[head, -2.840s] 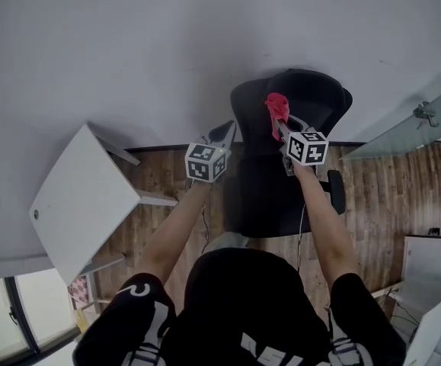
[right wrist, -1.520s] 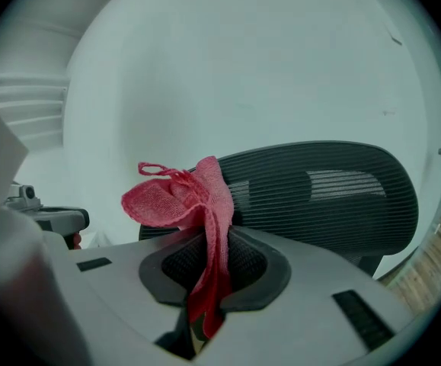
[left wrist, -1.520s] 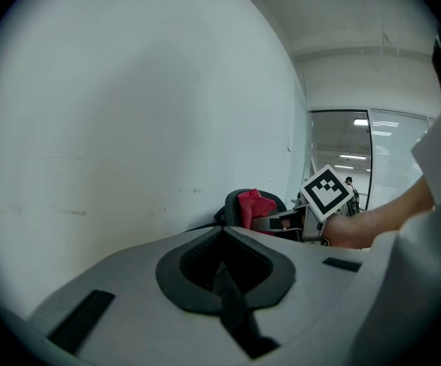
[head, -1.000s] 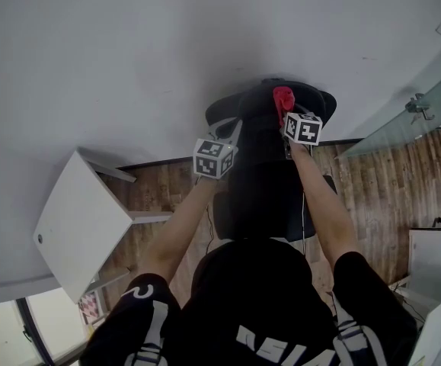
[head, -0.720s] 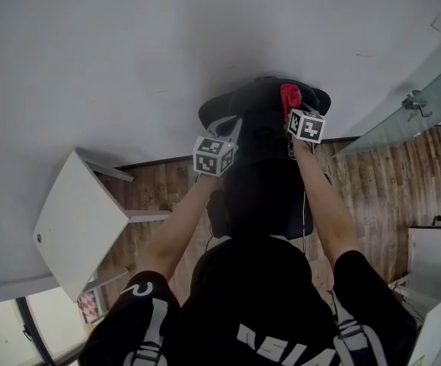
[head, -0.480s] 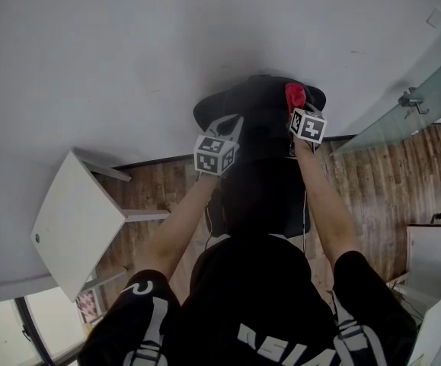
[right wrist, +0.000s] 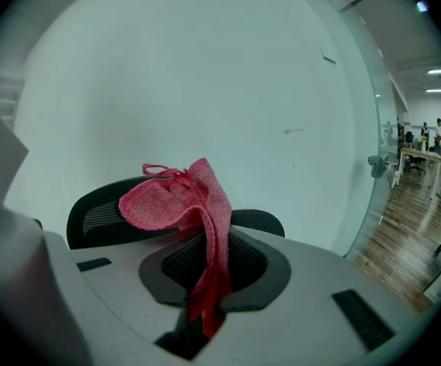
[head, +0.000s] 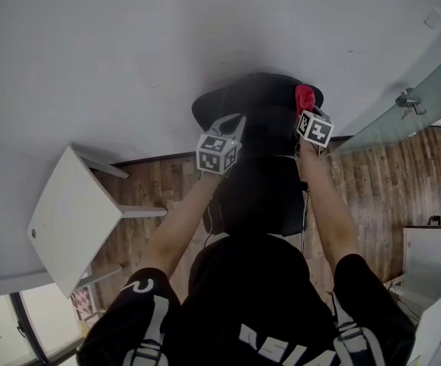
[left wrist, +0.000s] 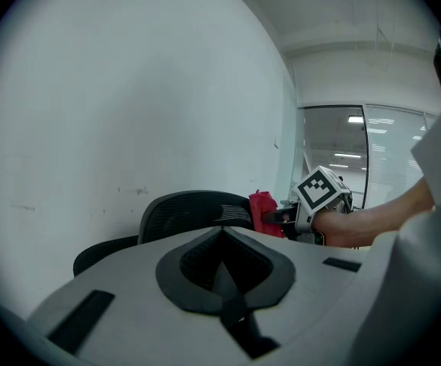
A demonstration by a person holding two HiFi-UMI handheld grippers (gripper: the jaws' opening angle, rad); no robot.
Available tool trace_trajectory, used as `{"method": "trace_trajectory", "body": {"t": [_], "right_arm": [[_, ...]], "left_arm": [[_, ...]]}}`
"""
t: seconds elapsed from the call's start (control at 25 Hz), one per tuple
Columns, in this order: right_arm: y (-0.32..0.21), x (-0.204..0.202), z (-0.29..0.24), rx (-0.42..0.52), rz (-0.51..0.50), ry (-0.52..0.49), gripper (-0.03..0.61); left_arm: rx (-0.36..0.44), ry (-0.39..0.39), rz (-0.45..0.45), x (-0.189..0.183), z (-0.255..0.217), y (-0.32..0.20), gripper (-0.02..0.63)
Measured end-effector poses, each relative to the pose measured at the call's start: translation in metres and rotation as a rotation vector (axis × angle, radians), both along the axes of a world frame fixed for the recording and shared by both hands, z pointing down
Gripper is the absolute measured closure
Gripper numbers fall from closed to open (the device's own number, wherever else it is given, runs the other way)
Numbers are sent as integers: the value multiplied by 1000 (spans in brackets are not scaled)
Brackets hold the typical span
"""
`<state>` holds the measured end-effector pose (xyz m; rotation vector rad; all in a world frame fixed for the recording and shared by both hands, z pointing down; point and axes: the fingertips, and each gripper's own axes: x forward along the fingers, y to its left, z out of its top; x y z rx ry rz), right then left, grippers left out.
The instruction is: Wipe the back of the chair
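Entry: wiping the chair back, pass in progress, by my reading.

Right gripper [right wrist: 205, 280]: jaws pinching the red cloth [right wrist: 176, 198]. A narrow tail is caught between them and the bulk flops forward and to the left. The head view puts the cloth at the right end of the top edge of the chair [head: 250, 101] backrest, which stands close to the white wall [head: 167, 36]. Whether the cloth actually presses on the mesh I cannot tell; it may only hang in front of it.

Left gripper [left wrist: 224, 277]: jaws pressed together on nothing, held up near the left part of the backrest and not bracing it as far as I can see.

Risks from here:
- The grip is only on a thin strip of cloth. Drag against the mesh could pull it out of the jaws and drop it behind the chair.
- The cloth is bunched, so the contact patch is small. A sweep may skip most of the surface, or hard gripper plastic may rub the mesh instead of the fabric.
- The chair is unbraced and probably swivels or rolls. Sideways pressure could turn it or push it into the wall.
- The cloth is at the far right end, so a further stroke to the right runs off the edge.
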<state>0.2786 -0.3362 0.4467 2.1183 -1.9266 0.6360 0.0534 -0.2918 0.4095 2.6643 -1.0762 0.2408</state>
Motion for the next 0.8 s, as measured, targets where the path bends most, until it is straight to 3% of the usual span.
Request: {"method": "trace_trajectory", "body": {"t": [0.2,0.36,0.8], "right_arm": [[15,4,-2,15,23,6,509],[24,-12,4,37,-27,-6,509],[27,-157,7,95,-286,-13,512]], "left_arm": [[-10,10,-22,-9,5,8,589],[-12,10,-40,-20,9,14,589],[-38,25,-160,-110,30,23,589]]}}
